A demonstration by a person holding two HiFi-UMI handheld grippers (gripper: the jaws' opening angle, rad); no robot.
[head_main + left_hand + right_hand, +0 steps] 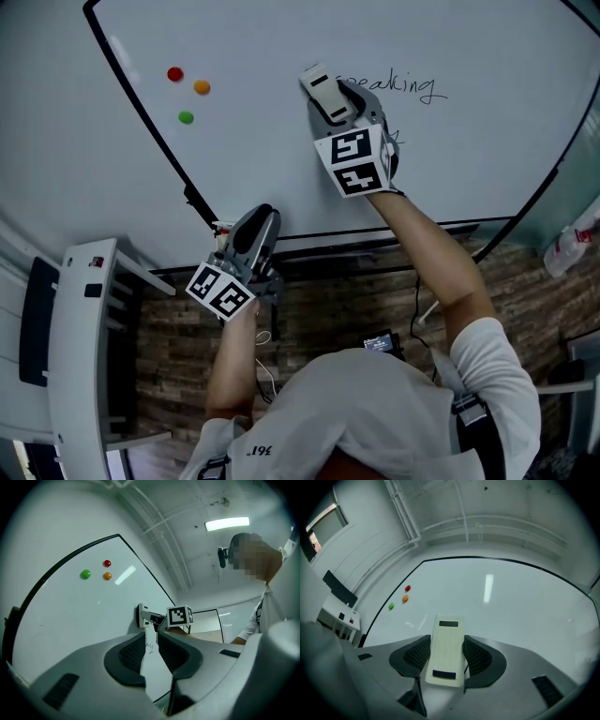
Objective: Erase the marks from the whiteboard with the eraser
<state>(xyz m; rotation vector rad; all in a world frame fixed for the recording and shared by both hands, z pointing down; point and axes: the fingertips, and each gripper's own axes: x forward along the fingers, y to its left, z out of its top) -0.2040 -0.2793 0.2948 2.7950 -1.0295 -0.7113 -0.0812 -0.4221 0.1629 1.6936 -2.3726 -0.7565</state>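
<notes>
The whiteboard [281, 56] carries the handwritten word "speaking" [401, 86], and a further scrap of writing [394, 137] shows beside my right hand. My right gripper [330, 101] is shut on the white eraser [322, 91], which rests against the board at the word's left end. In the right gripper view the eraser [446, 648] fills the gap between the jaws. My left gripper [260, 223] hangs low by the board's bottom edge. Its jaws stand a narrow gap apart, with nothing in them [151, 645].
Red [175, 73], orange [202, 87] and green [186, 117] magnets sit on the board's left part. A marker ledge [375, 234] runs under the board. A white rack [80, 356] stands at the left, and a plastic bag [570, 246] is at the right.
</notes>
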